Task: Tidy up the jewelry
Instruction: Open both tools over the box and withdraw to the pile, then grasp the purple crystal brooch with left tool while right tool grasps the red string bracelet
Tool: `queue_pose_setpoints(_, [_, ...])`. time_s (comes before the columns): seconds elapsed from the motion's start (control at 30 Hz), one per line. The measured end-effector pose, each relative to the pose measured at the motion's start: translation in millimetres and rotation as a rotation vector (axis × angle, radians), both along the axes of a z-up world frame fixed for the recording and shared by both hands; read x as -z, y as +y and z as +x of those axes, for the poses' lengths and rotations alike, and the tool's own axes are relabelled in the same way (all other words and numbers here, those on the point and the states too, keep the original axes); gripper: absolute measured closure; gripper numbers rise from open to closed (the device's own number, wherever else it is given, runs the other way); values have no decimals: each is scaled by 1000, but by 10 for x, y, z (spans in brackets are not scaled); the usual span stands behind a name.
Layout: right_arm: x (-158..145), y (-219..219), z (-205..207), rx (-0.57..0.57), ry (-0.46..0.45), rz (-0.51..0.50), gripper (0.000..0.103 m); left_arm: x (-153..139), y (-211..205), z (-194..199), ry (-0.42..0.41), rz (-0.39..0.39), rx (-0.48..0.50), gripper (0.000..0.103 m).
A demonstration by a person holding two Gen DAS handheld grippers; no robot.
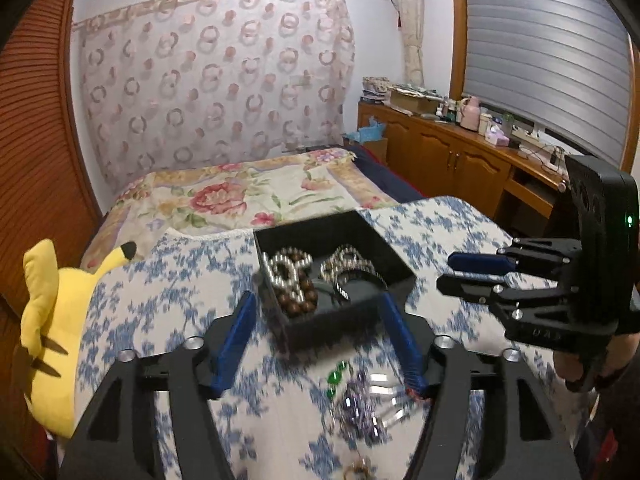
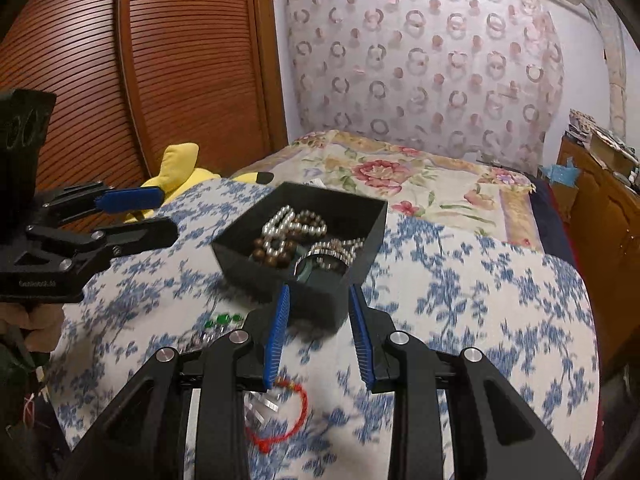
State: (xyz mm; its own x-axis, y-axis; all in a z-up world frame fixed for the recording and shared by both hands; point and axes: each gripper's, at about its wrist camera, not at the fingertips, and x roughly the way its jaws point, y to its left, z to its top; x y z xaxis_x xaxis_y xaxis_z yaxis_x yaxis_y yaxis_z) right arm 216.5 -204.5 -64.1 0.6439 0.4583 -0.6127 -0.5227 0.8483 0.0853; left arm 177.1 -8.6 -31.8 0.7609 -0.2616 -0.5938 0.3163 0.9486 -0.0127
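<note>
A black open box (image 1: pixel 320 224) sits on the blue-flowered cloth and holds silver bead strings (image 1: pixel 286 266), a brown bead bracelet (image 1: pixel 302 300) and a metal bangle (image 1: pixel 352 276); it also shows in the right wrist view (image 2: pixel 344 216). Loose jewelry lies in front of it: green beads (image 1: pixel 336 372), purple beads (image 1: pixel 356 408), clear crystals (image 1: pixel 386 394), and a red cord bracelet (image 2: pixel 296 412). My left gripper (image 1: pixel 318 300) is open and empty, just short of the box. My right gripper (image 2: pixel 320 292) is open and empty at the box's near corner, above the red cord.
A yellow plush toy (image 1: pixel 52 328) lies at the cloth's left edge. A floral bedspread (image 1: pixel 248 192) stretches behind the box. A wooden cabinet (image 1: pixel 452 152) with clutter stands at the right, a slatted wooden door (image 2: pixel 160 60) at the left.
</note>
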Motion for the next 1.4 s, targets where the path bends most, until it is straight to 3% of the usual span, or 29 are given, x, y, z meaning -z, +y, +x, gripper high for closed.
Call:
queue_pose_setpoints(0.13, [103, -40, -151, 3, 14, -10, 70, 116, 41, -162, 3, 13, -9, 13])
queue_pose_setpoints(0.2, [158, -44, -222, 3, 24, -15, 70, 205, 73, -241, 7, 25, -15, 8])
queue_pose_setpoints(0.43, [369, 33, -423, -34, 69, -48, 70, 518, 198, -398, 82, 32, 14, 8])
queue_pose_setpoints(0.77, [506, 144, -534, -62, 111, -73, 70, 734, 270, -552, 141, 79, 14, 8])
queue_pose_setpoints(0.9, [525, 123, -600, -59, 116, -95, 70, 761, 253, -586, 146, 99, 22, 8])
queue_pose_setpoints(1.23, [587, 83, -760, -51, 134, -137, 69, 682, 79, -376, 169, 40, 67, 8])
queue_pose_setpoints(1.3, [600, 81, -809, -54, 135, -133, 69, 677, 15, -279, 186, 17, 72, 14])
queue_pose_setpoints(1.4, [640, 107, -865, -57, 133, -140, 68, 687, -51, -124, 229, -30, 79, 47])
